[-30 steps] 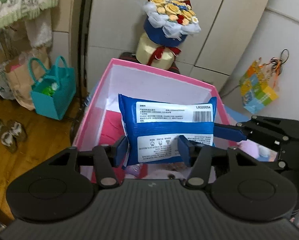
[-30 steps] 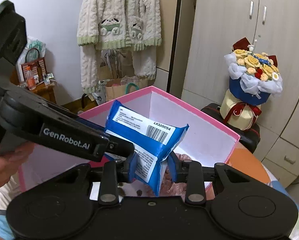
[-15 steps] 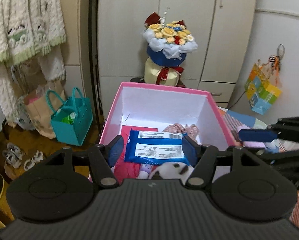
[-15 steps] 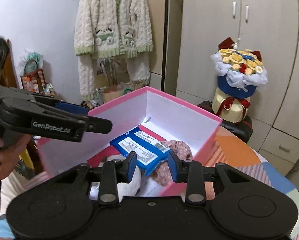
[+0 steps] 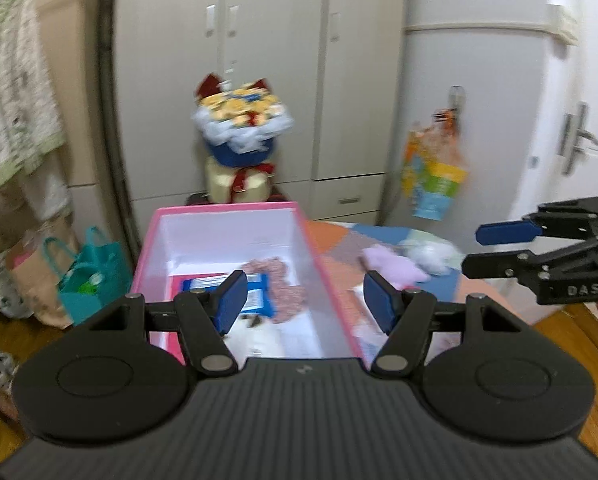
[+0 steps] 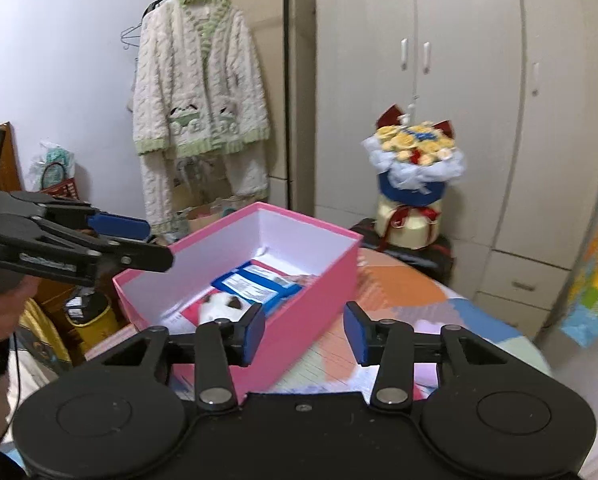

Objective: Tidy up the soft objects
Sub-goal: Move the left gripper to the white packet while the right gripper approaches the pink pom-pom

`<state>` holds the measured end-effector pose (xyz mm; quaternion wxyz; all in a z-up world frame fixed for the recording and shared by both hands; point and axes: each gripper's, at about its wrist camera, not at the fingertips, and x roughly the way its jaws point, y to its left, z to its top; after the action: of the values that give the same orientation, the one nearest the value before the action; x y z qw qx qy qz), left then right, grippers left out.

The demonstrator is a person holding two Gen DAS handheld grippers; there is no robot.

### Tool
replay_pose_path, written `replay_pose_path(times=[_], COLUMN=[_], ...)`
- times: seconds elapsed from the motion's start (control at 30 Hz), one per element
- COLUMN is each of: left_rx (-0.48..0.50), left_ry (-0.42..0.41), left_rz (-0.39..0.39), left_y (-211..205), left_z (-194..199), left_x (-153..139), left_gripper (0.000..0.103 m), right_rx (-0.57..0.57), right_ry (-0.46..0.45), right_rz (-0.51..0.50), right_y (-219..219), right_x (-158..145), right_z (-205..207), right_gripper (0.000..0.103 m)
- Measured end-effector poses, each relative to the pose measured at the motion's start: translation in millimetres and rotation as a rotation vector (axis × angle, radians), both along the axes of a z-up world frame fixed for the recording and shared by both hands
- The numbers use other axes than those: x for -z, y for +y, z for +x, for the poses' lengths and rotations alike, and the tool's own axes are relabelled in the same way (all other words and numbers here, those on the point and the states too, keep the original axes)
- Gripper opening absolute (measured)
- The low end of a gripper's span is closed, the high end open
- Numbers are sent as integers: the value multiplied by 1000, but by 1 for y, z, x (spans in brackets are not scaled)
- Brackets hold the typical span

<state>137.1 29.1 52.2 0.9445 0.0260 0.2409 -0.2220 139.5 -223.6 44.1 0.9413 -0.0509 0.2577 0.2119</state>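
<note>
Blue plastic wipes pack flat in pink cardboard box on desk. Left gripper fingers parted, empty; right gripper fingers just opening, empty. Lilac plush toy beside box: likely light, squashy; pinch mid-body.

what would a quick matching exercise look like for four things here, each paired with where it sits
Things:
1. blue plastic wipes packet
2. lilac plush toy
3. teal tote bag
4. cream knitted cardigan

Places:
A. on a hanger by the wall
B. lying inside the pink cardboard box
C. on the floor to the left of the box, in the left wrist view
D. on the patchwork table cover, outside the box

Pairs: 1-B, 2-D, 3-C, 4-A
</note>
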Motion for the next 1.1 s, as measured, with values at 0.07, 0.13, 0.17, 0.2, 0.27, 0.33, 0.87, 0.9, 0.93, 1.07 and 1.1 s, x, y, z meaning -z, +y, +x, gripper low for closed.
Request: replay_pose_path(times=[0.07,0.13,0.17,0.2,0.27,0.33,0.87,0.9,0.93,1.07,1.1], left_rx=[36,65,79,95,117,142,142,126,105,20,-7], left_ry=[-7,-6,-4,-1,9,26,233,245,256,288,288], left_rz=[-1,1,4,9,18,24,-13,-18,-26,-40,-38], left_y=[-8,-18,-23,-29,-41,-53,-139,-144,-149,-166,-169], left_z=[-10,-16,-19,-21,-23,-25,21,28,35,64,72], left_x=[-2,-2,-1,0,3,8,62,65,70,88,92], left_gripper=[63,63,63,63,63,63,62,62,61,54,53], right_rx=[19,36,47,56,70,72,18,11,3,0,4], right_ry=[-11,-15,-14,-12,-7,1,71,74,76,96,100], right_rz=[-6,-9,-12,-16,-25,-38,-64,-71,-80,-84,-76], right_y=[-12,-23,-28,-33,-42,-48,-76,-75,-75,-75,-77], right_x=[-1,0,2,5,11,17,92,97,102,119,123], right_z=[-11,-21,-25,-30,-39,-44,-25,-19,-13,16,25], right_gripper=[52,52,52,52,52,52,52,52,52,52,52])
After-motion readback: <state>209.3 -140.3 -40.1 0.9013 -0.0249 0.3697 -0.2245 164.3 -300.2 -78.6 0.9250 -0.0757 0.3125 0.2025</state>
